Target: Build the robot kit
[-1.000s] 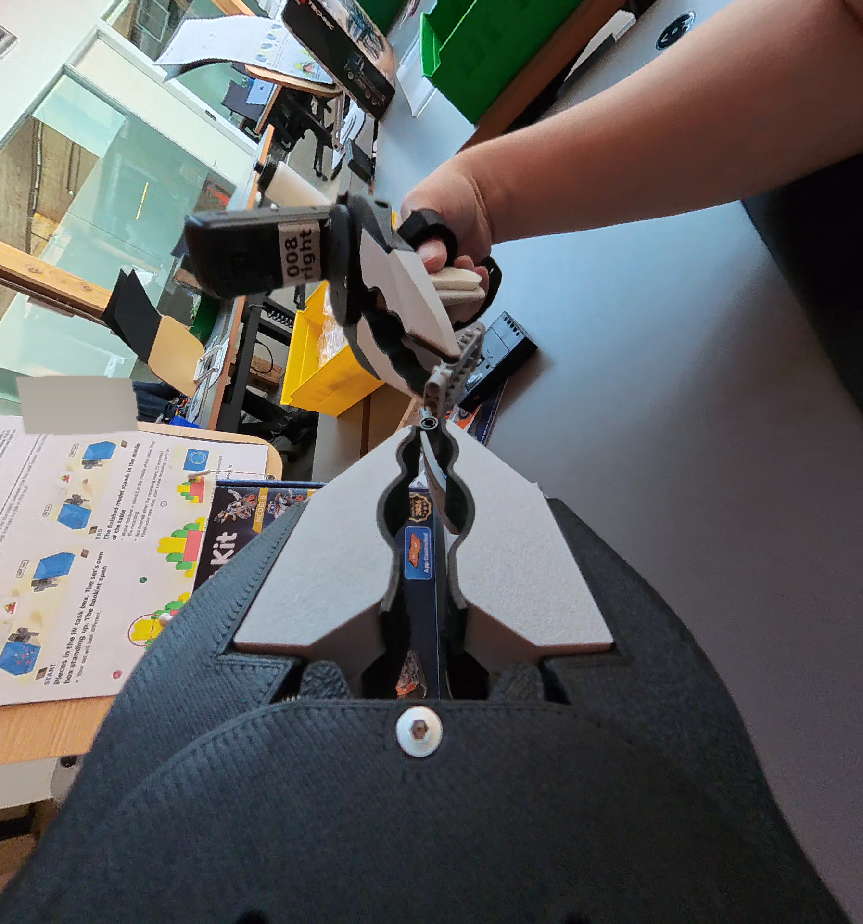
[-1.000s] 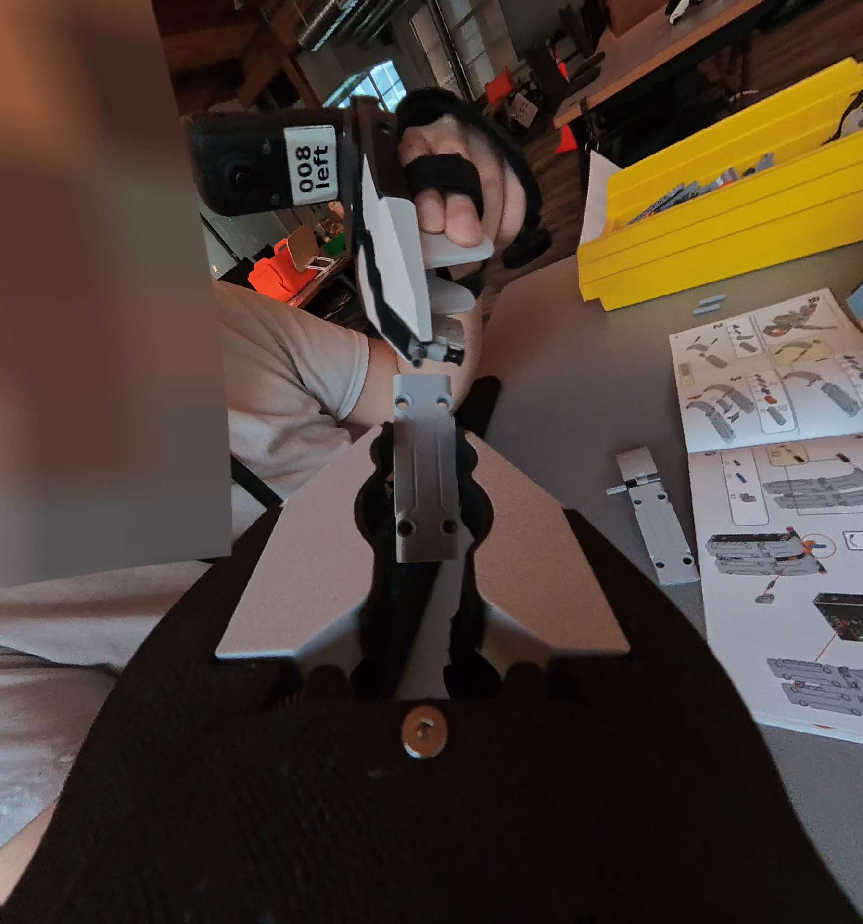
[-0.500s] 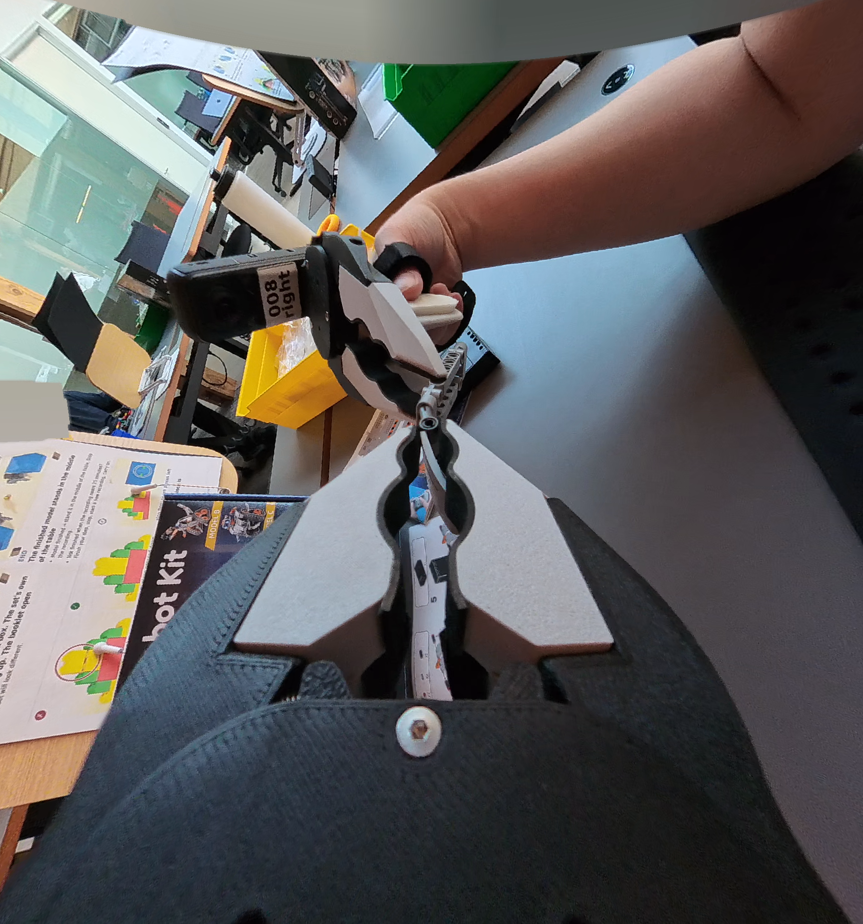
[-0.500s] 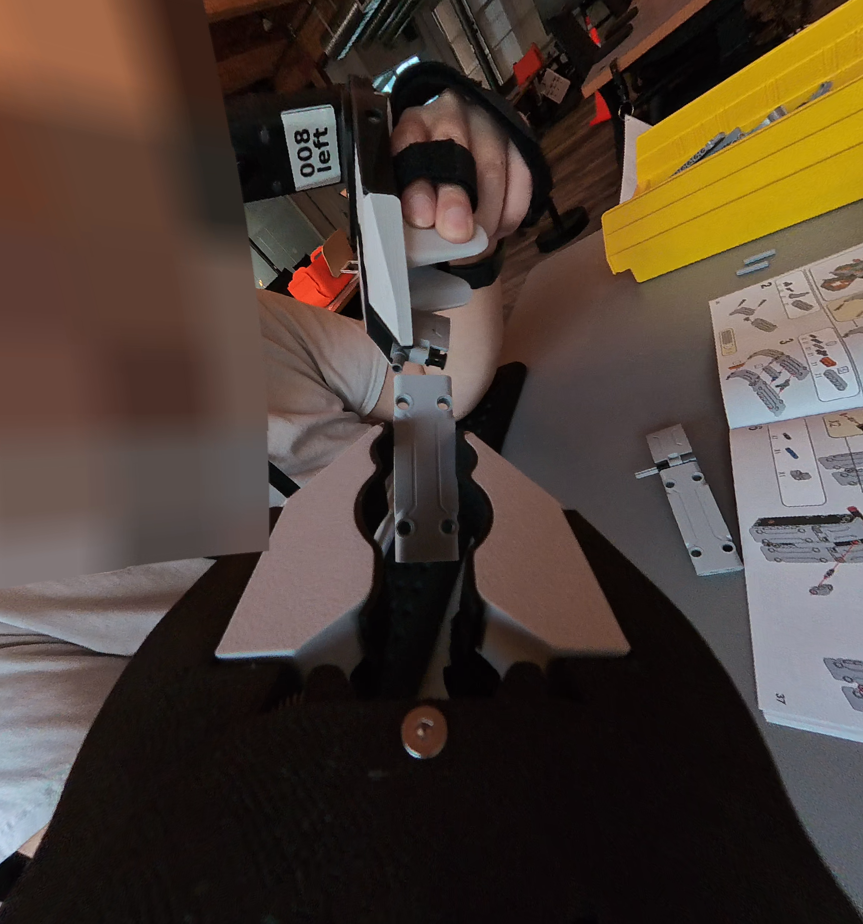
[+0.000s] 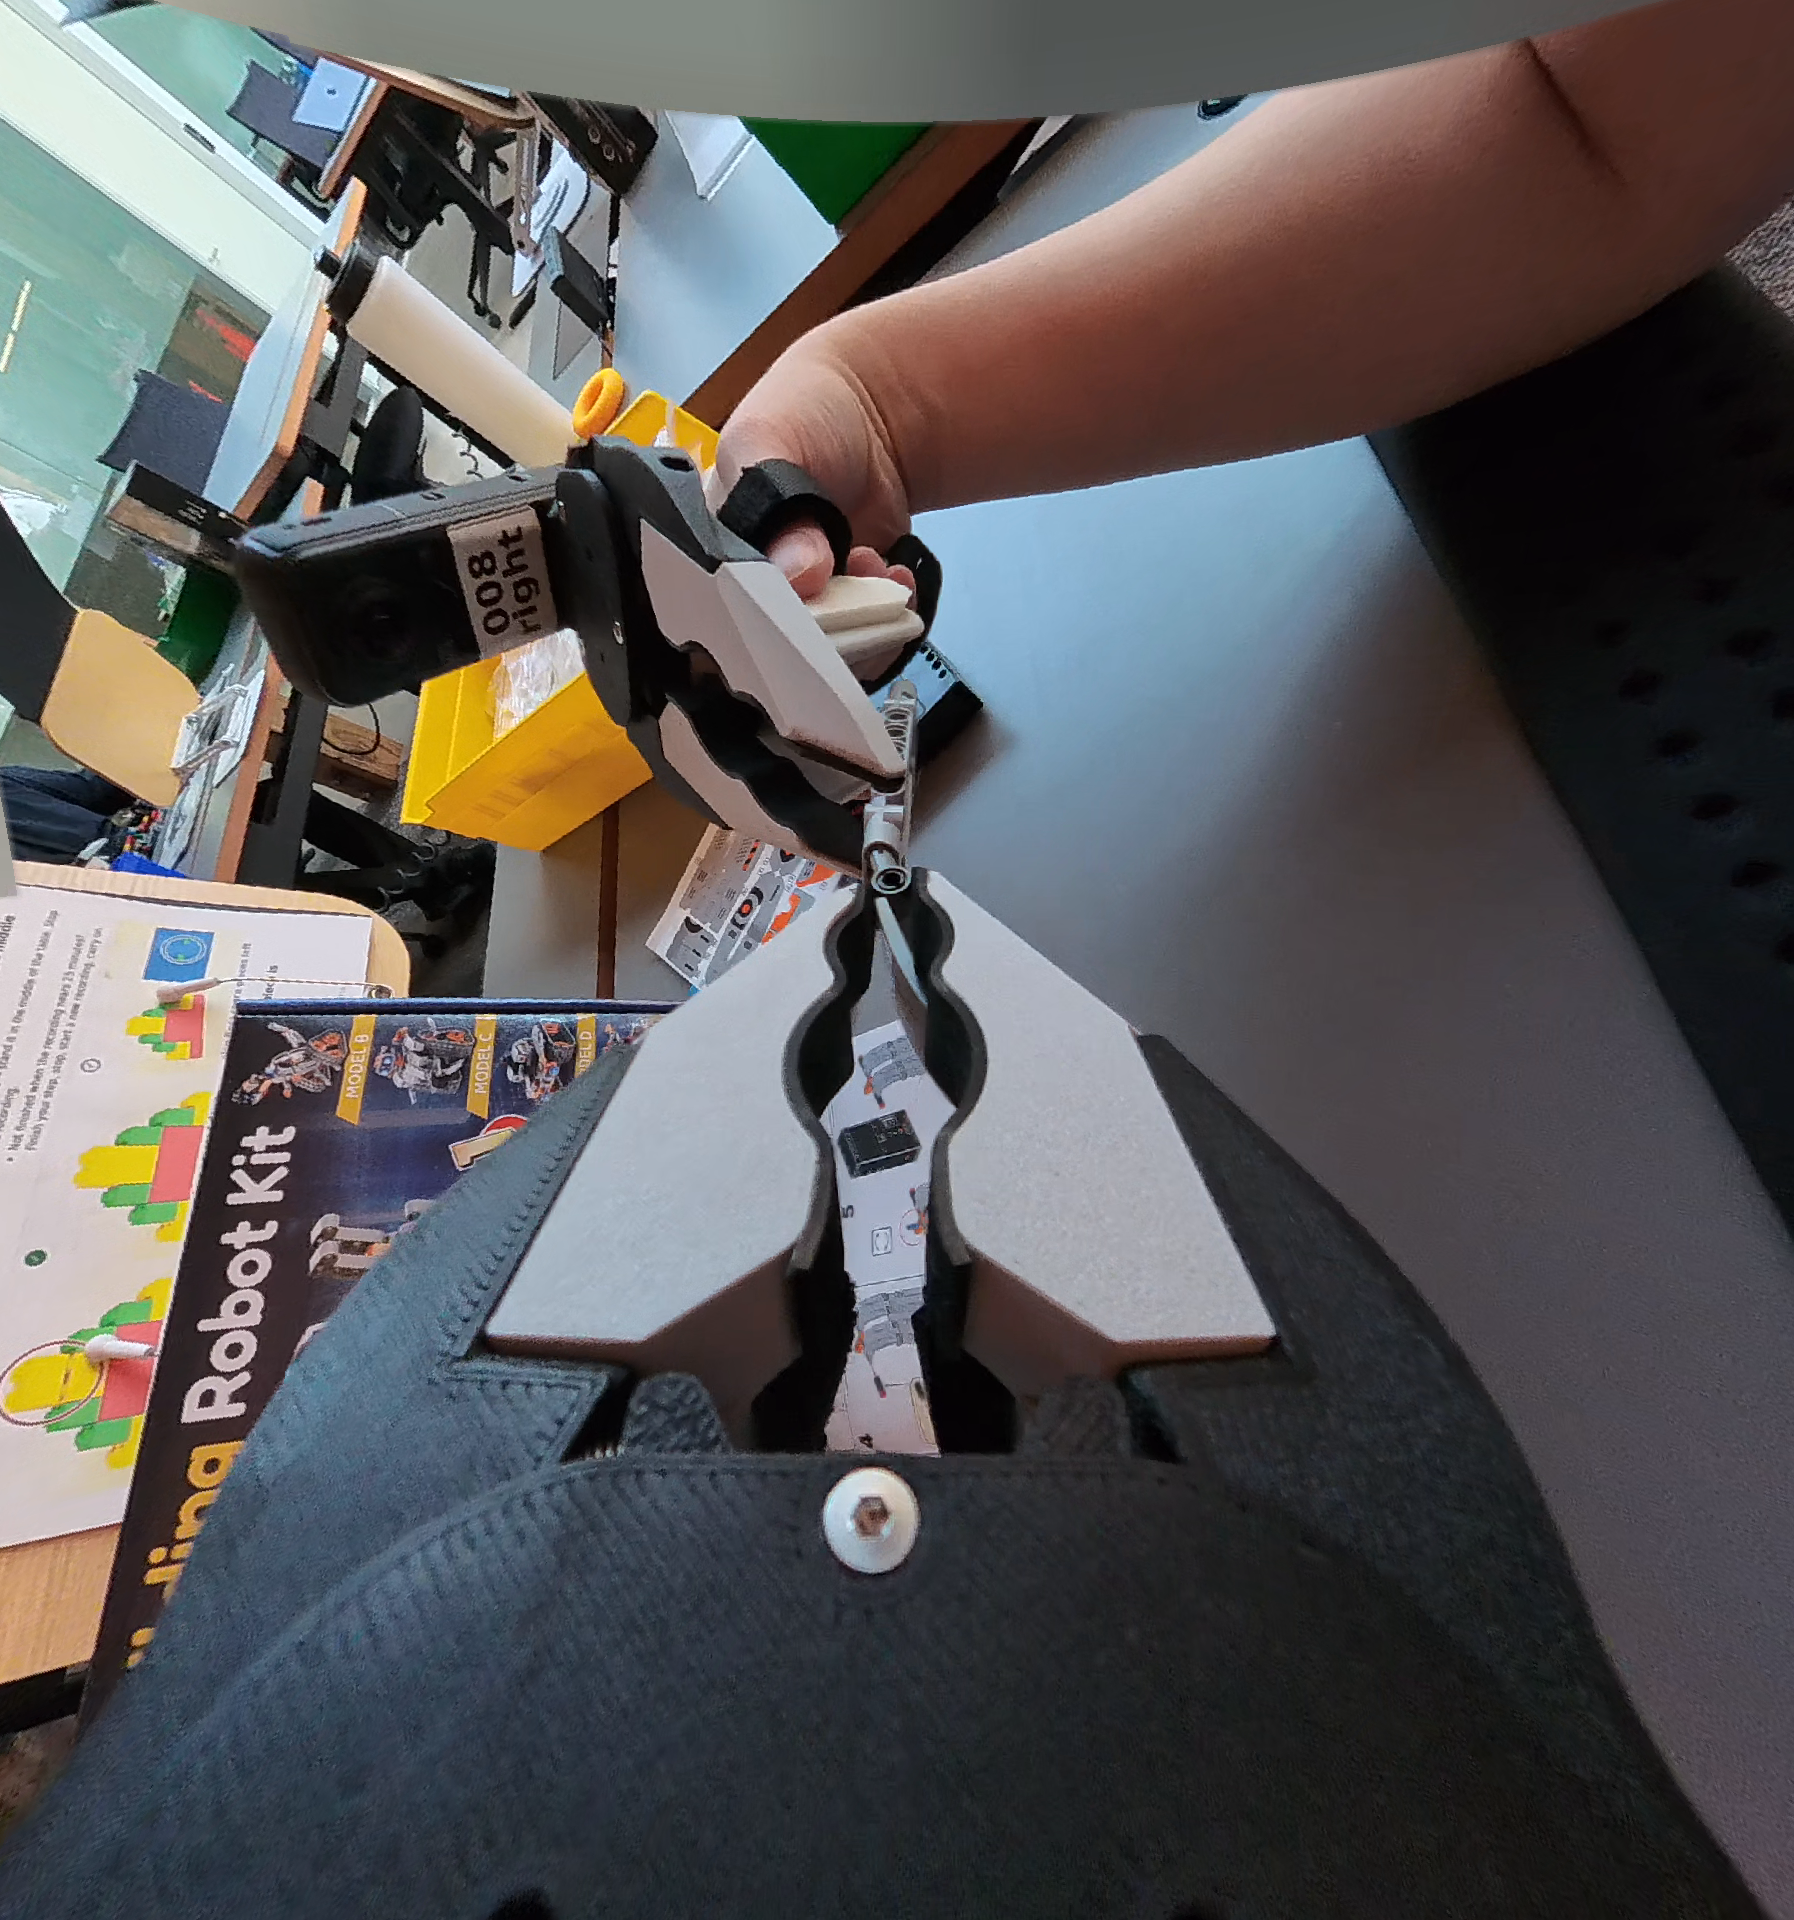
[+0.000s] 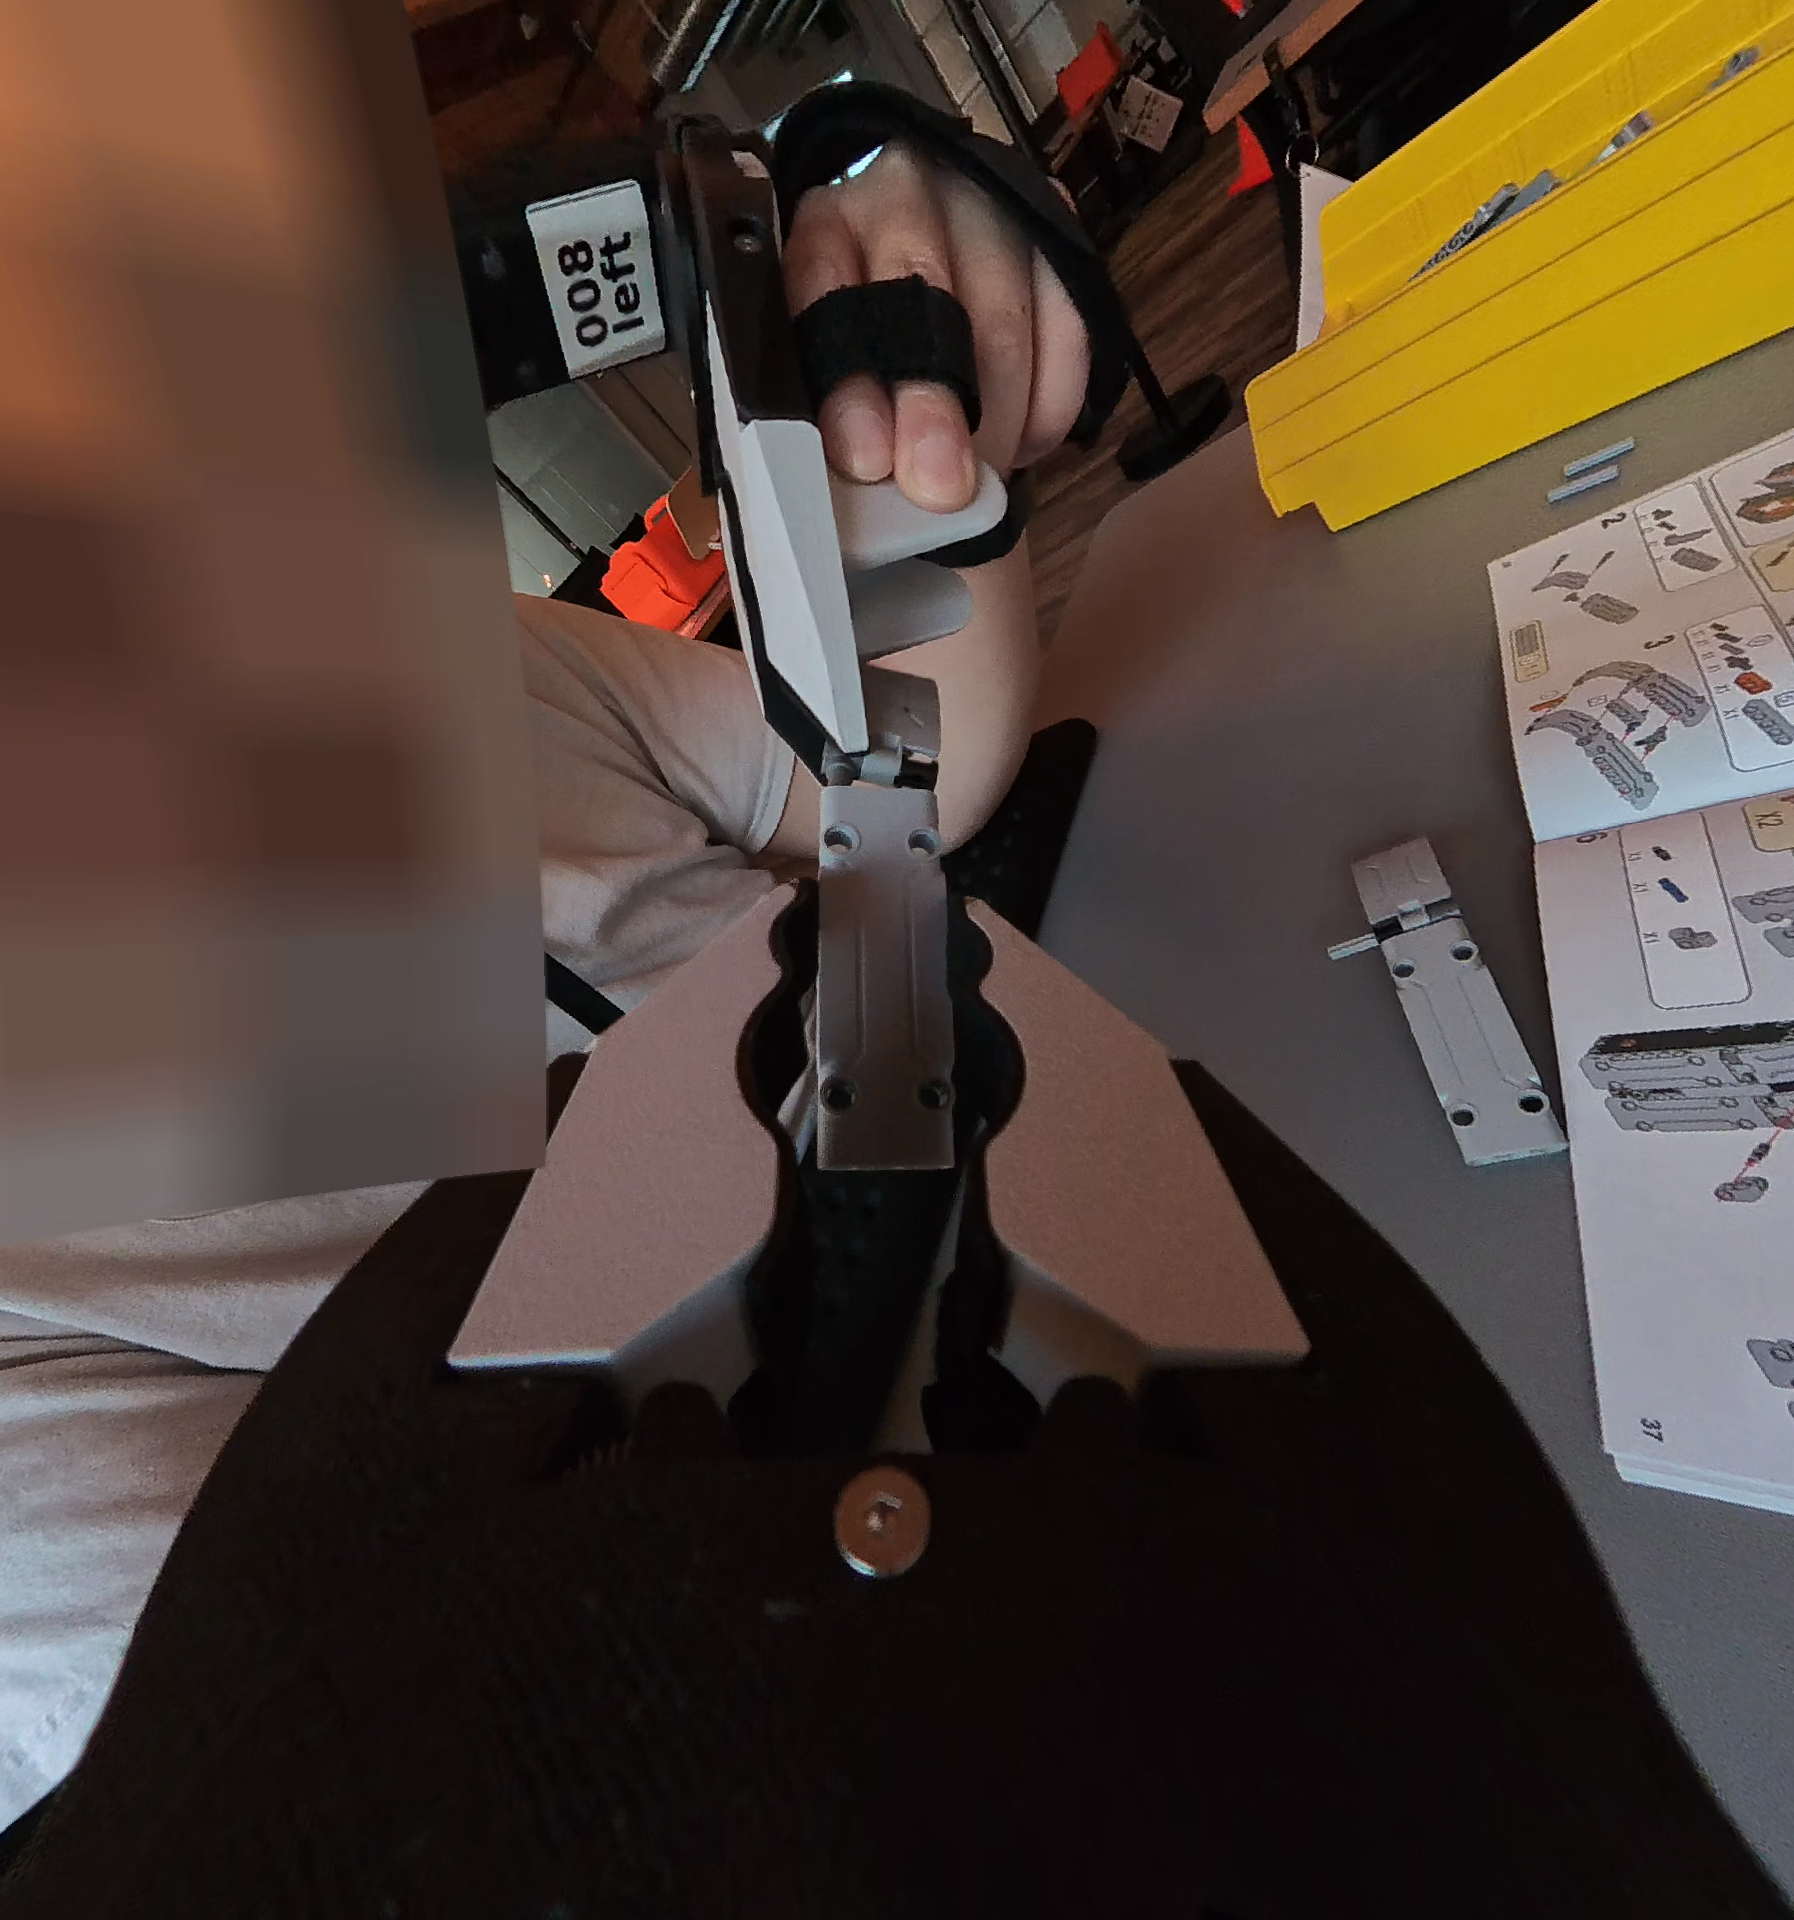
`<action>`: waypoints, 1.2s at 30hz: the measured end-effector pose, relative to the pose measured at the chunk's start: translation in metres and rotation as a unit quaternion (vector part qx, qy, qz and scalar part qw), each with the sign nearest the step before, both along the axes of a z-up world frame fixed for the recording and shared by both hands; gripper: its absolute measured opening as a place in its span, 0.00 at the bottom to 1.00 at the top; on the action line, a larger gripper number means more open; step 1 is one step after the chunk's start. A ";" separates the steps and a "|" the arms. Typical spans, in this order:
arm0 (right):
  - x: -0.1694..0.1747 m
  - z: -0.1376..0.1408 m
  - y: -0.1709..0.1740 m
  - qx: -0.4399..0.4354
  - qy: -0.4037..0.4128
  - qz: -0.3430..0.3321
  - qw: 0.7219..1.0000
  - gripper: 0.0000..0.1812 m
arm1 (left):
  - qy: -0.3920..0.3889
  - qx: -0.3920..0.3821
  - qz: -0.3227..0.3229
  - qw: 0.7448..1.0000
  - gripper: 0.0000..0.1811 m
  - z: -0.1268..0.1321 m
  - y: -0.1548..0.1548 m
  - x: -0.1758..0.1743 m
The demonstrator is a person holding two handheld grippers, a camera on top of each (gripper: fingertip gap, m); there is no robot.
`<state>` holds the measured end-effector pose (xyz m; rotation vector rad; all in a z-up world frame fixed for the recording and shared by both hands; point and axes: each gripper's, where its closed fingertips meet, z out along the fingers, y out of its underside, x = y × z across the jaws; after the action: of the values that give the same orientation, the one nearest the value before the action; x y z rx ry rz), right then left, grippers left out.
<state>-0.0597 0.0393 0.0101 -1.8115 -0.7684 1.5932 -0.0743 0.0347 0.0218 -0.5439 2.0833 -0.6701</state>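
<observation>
The grey desk [image 6: 1236, 665] carries everything; along its far edge in the right wrist view sits a yellow bin [image 6: 1558, 260], and toward the right edge lies an open instruction booklet [image 6: 1703, 935]; a boxed robot kit [image 5: 353, 1143] shows at the left of the left wrist view, lying beside a printed sheet [image 5: 51, 1195] on a wooden surface, though how it meets the desk cannot be told. The right gripper [image 6: 877, 904], held in a hand [image 5: 820, 457], has its fingers closed narrow on a grey flat panel [image 6: 882, 987], which stands upright between them with its pin holes showing. The left gripper [image 5: 888, 894], in a strapped hand [image 6: 934, 343], has its fingers pinched nearly together on a small grey connector piece [image 5: 888, 831], whose other end meets the top of the panel; both are held above the desk, near its front edge. A second grey panel [image 6: 1444, 997] lies flat just beside the booklet; two small grey pins [image 6: 1594, 473] lie near the bin.
</observation>
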 end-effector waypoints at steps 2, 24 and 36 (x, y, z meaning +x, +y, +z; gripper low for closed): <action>-0.002 -0.004 0.000 -0.006 -0.008 0.005 1.000 0.12 | 0.013 -0.006 -0.003 1.000 0.03 -0.003 0.000 -0.002; -0.025 -0.086 -0.003 -0.129 0.047 0.111 0.984 0.12 | 0.197 -0.020 -0.017 0.980 0.03 -0.077 0.010 -0.012; -0.031 -0.116 -0.007 -0.110 0.023 0.138 0.984 0.12 | 0.275 -0.068 -0.048 0.958 0.03 -0.109 0.008 -0.019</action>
<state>-0.0904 0.0324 -0.1061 -1.8771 -0.8836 1.9592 -0.0937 0.0423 -0.0877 -0.7805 2.6080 -0.7878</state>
